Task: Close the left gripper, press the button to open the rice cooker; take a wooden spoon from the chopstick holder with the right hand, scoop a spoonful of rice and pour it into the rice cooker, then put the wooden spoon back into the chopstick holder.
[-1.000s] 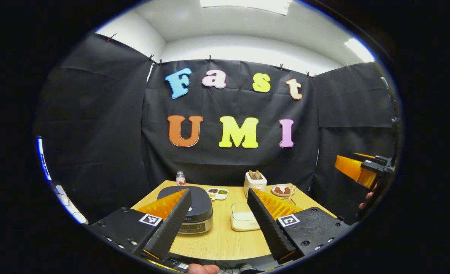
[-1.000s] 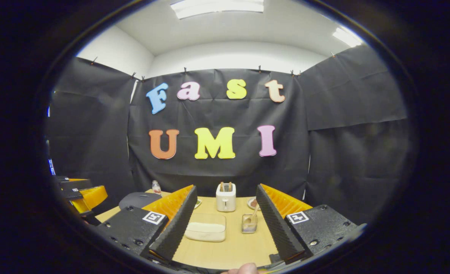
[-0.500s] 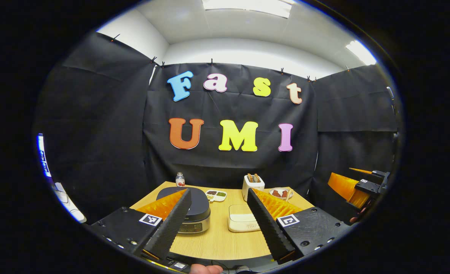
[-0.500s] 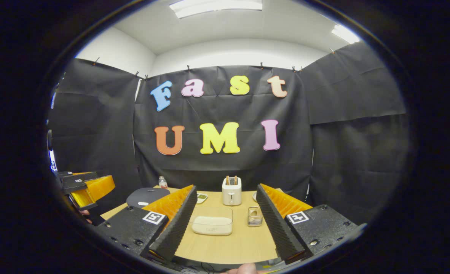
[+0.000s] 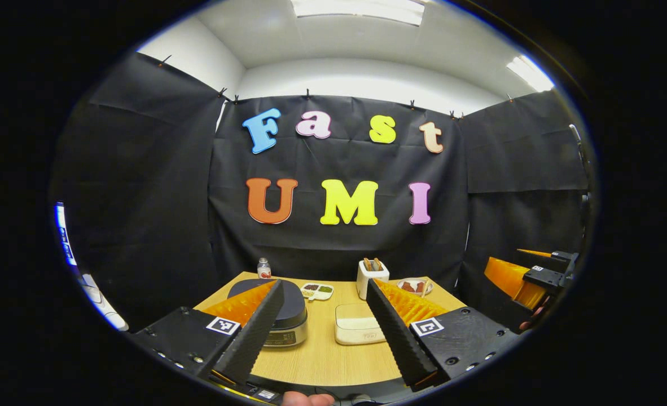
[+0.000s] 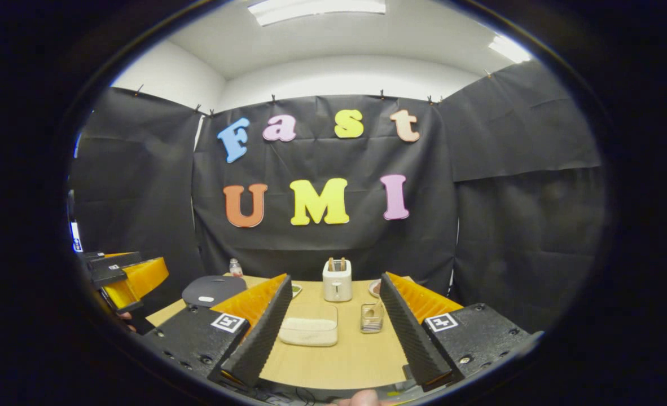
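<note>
In the left gripper view, the left hand-held gripper (image 5: 325, 344) sits at the bottom of the frame, jaws spread wide, nothing between them. Its left finger crosses in front of the rice cooker (image 5: 289, 316), which stands low and left of centre on the wooden table (image 5: 322, 361), dark lid down. Behind the cooker, at the table's far left corner, a small bottle (image 5: 263, 268) stands against the black wall. Moving right, a divided dish (image 5: 317, 290) lies just past the cooker, and nearer the camera a clear container of rice (image 5: 358, 331) rests between the two fingers' lines. Behind it stands a white toaster (image 5: 372, 276), and further right a small plate (image 5: 415, 286) peeks over the right finger. At the far right edge the right hand-held gripper (image 5: 528, 276) hangs off the side of the table, well apart from everything on it.

Over in the right gripper view, the left hand-held gripper shows at the far left edge, beside the closed rice cooker. The right hand-held gripper frames the bottom centre, fingers wide apart and holding nothing. Between them on the table lie the container of rice and, just right of it, the chopstick holder (image 6: 371, 318) with the wooden spoon (image 6: 371, 311) inside it. The toaster stands behind them, centre frame.
</note>
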`<action>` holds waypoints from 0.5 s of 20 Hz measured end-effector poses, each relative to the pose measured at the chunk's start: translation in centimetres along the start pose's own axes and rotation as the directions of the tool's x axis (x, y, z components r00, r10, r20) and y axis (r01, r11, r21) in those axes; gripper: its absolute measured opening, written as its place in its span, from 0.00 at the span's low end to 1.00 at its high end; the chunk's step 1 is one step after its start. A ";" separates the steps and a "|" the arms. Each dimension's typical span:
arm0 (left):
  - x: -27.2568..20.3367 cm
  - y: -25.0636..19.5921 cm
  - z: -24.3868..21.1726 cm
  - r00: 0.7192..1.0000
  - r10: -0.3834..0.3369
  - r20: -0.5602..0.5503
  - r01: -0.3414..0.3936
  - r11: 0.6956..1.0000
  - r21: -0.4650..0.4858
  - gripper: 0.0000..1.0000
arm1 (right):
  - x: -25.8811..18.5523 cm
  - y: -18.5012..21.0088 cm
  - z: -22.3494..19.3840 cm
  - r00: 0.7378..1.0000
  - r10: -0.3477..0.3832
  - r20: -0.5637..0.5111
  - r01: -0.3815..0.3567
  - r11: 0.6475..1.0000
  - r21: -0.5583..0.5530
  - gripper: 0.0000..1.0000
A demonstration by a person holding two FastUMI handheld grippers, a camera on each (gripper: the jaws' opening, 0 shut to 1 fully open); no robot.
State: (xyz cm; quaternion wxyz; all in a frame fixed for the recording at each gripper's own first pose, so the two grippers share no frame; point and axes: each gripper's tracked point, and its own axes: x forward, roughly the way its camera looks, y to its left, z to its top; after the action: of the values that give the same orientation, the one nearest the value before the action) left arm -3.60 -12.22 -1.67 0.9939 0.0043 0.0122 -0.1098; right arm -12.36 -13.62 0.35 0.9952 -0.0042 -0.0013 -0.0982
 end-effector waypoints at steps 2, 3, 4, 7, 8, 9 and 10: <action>-0.2 -0.2 -0.2 1.000 0.004 0.000 -0.004 1.000 -0.002 0.95 | -0.1 -0.4 0.2 1.000 -0.004 0.005 0.004 1.000 -0.009 1.00; -0.2 -0.2 -0.2 1.000 0.005 -0.002 -0.005 1.000 -0.002 0.95 | -0.2 -0.4 0.3 1.000 -0.004 0.006 0.004 1.000 -0.010 1.00; -0.2 -0.2 -0.1 1.000 0.007 0.000 -0.007 1.000 -0.002 0.95 | -0.1 -0.5 0.4 1.000 -0.007 0.009 0.007 1.000 -0.009 1.00; -0.1 -0.3 -0.1 1.000 0.008 -0.003 -0.008 1.000 -0.011 0.95 | -0.4 -0.8 0.7 1.000 -0.012 0.016 0.012 1.000 -0.006 1.00; -0.3 -0.3 0.1 1.000 0.009 -0.001 -0.009 1.000 -0.014 0.95 | -0.5 -0.9 0.7 1.000 -0.012 0.019 0.012 1.000 -0.004 1.00; -0.4 -0.4 0.2 1.000 0.009 0.000 -0.009 1.000 -0.015 0.95 | -0.6 -0.9 0.7 1.000 -0.013 0.017 0.013 1.000 -0.006 0.99; -0.5 -0.3 0.2 1.000 0.009 0.000 -0.009 1.000 -0.013 0.95 | -0.7 -0.9 0.5 1.000 -0.011 0.015 0.012 1.000 -0.008 1.00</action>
State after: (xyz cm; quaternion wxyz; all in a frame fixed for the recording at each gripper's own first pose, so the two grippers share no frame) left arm -4.18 -12.36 -1.49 0.9944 -0.0020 0.0130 -0.1050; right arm -13.21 -14.36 0.89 0.9945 -0.0087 -0.0084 -0.1039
